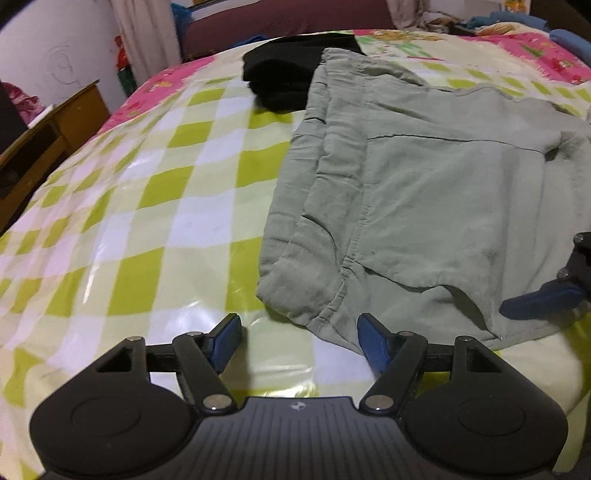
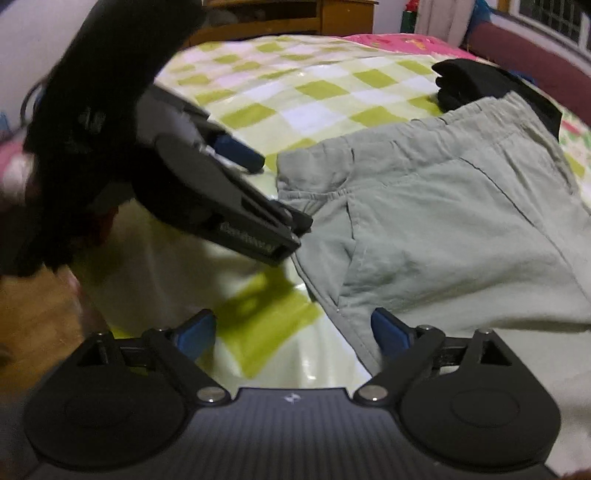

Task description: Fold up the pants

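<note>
Left hand-held gripper (image 1: 299, 341) agape at pants (image 1: 424, 192) hem.

A: What colour are the pants (image 1: 424, 192)?

B: Pale sage green, plain, with no print. At their eleven o'clock lies a black garment (image 1: 284, 77), solid black too.

A: And the bed cover (image 1: 155, 192)?

B: Checked in lime green, pale green and white, glossy. Toward twelve o'clock it turns pink with small printed figures.

A: The tools?

B: The left hand-held gripper (image 1: 299, 341) is black with blue finger pads; the right hand-held gripper (image 2: 293, 332) likewise, black body, blue pads.

A: Anything at ten o'clock?

B: A brown wooden cabinet (image 1: 48, 136) and a maroon headboard (image 1: 280, 22) near twelve.
</note>
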A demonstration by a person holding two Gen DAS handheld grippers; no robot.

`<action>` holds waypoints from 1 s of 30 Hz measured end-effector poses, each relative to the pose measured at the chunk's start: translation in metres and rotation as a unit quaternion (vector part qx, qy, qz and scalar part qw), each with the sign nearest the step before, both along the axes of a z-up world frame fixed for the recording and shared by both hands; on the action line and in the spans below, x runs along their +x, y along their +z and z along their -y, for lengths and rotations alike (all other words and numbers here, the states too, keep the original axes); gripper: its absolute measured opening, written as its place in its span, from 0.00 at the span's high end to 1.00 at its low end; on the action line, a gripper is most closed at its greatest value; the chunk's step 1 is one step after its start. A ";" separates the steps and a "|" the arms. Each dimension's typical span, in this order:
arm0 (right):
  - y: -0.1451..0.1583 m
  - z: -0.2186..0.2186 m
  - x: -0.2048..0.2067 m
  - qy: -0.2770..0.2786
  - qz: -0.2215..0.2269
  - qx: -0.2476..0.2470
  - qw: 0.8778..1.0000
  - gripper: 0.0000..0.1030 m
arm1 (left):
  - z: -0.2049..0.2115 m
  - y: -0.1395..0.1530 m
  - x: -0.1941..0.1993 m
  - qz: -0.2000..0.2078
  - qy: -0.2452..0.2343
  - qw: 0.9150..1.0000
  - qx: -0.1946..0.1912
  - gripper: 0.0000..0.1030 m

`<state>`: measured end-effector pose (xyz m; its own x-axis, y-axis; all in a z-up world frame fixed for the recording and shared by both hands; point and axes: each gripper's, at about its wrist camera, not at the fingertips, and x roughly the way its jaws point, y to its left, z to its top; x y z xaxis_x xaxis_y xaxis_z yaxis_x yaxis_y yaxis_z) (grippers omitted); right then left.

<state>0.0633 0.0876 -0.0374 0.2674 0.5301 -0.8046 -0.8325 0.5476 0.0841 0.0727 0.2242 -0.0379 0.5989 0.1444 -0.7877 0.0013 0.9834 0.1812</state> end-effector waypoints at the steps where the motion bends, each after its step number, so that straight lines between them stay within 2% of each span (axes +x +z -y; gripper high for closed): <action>1: 0.005 0.005 0.002 -0.005 -0.009 0.012 1.000 0.13 | 0.000 0.003 -0.002 0.001 0.008 1.000 -0.001 0.19; 2: 0.011 0.012 0.005 -0.015 -0.014 0.021 1.000 0.20 | 0.001 0.007 -0.004 0.002 0.015 1.000 -0.004 0.23; 3: 0.018 0.023 0.010 -0.034 -0.023 0.035 0.999 0.23 | 0.002 0.012 -0.006 0.004 0.018 1.000 -0.008 0.26; 4: 0.024 0.037 0.013 -0.053 -0.030 0.047 0.997 0.23 | 0.005 0.018 -0.007 0.007 0.018 1.000 -0.010 0.29; 7: 0.043 0.100 0.027 -0.140 -0.028 0.075 0.987 0.23 | 0.026 0.038 -0.015 0.034 0.001 0.999 0.000 0.29; 9: 0.050 0.157 0.034 -0.218 -0.016 0.074 0.973 0.23 | 0.047 0.052 -0.019 0.055 -0.028 0.998 -0.002 0.29; 11: 0.052 0.223 0.040 -0.312 0.000 0.058 0.948 0.23 | 0.075 0.060 -0.012 0.066 -0.061 0.996 -0.019 0.29; 14: 0.052 0.327 0.037 -0.452 0.019 0.034 0.891 0.22 | 0.131 0.057 0.005 0.066 -0.125 0.989 -0.044 0.29; 15: 0.052 0.362 0.033 -0.498 0.019 0.028 0.867 0.22 | 0.151 0.054 0.011 0.059 -0.143 0.987 -0.050 0.29; 18: 0.050 0.437 0.021 -0.591 0.019 0.041 0.806 0.22 | 0.215 0.042 0.027 0.036 -0.206 0.976 -0.065 0.29; 20: 0.044 0.469 0.015 -0.627 0.011 0.063 0.776 0.21 | 0.255 0.036 0.030 0.025 -0.243 0.967 -0.069 0.29; 22: 0.034 0.495 0.012 -0.648 -0.011 0.099 0.755 0.21 | 0.286 0.031 0.034 0.013 -0.270 0.961 -0.067 0.29; 24: 0.026 0.507 0.015 -0.659 -0.023 0.132 0.740 0.21 | 0.309 0.030 0.033 0.006 -0.291 0.955 -0.062 0.29; 26: 0.022 0.515 0.017 -0.663 -0.020 0.155 0.732 0.21 | 0.325 0.029 0.033 -0.001 -0.306 0.950 -0.056 0.29; 30: 0.019 0.530 0.026 -0.670 -0.032 0.214 0.710 0.21 | 0.339 0.025 0.037 -0.013 -0.314 0.948 -0.044 0.29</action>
<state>0.0891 -0.4423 -0.0187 0.7322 0.0339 -0.6803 0.4254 0.7572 0.4956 0.1094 -0.1146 -0.0127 0.5254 -0.3024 -0.7953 0.5957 0.7981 0.0901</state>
